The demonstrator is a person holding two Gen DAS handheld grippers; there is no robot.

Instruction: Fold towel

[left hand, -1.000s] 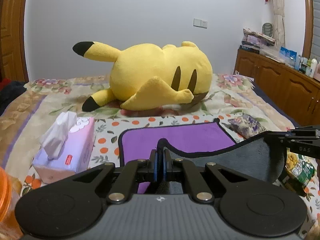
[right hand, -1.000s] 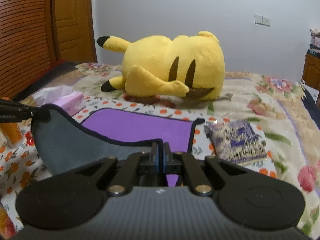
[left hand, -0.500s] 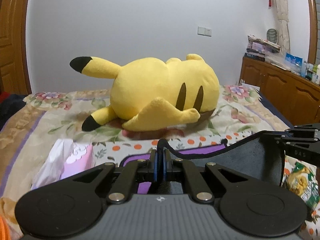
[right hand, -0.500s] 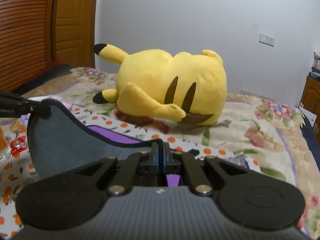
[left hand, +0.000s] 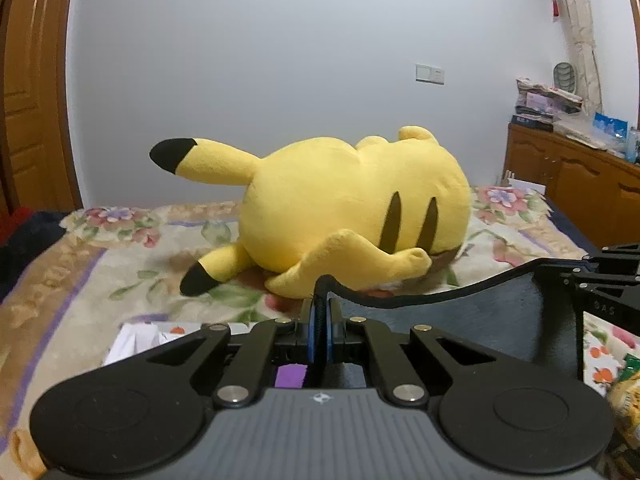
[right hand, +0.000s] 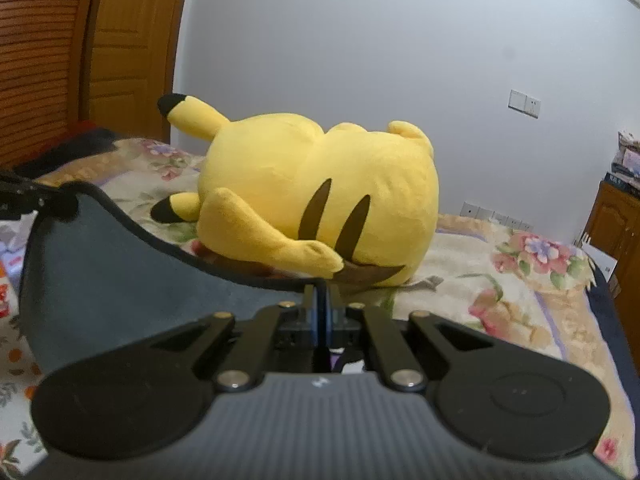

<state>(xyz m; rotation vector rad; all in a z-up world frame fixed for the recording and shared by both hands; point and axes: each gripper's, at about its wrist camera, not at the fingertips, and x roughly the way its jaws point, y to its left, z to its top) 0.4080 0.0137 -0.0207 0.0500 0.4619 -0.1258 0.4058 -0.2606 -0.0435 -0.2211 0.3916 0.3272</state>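
Observation:
The towel (left hand: 480, 312) is purple on one face and dark grey on the other, with a black hem. My left gripper (left hand: 319, 316) is shut on one corner of it. My right gripper (right hand: 320, 312) is shut on the other corner. The towel (right hand: 104, 280) hangs as a sagging grey sheet between them, lifted above the bed. A small purple patch (left hand: 291, 376) shows under the left fingers. The right gripper appears at the right edge of the left wrist view (left hand: 600, 284); the left gripper shows at the left edge of the right wrist view (right hand: 32, 196).
A big yellow Pikachu plush (left hand: 352, 216) lies on the floral bedspread (left hand: 120, 264) straight ahead. A tissue pack (left hand: 140, 340) is low at left. Snack bags (left hand: 624, 392) lie at right. A wooden cabinet (left hand: 580, 184) stands on the right, a wooden door (right hand: 128, 48) on the left.
Both grippers have risen with the towel corners and moved toward the plush. The purple face on the bed has dropped out of sight; the plush looks larger.

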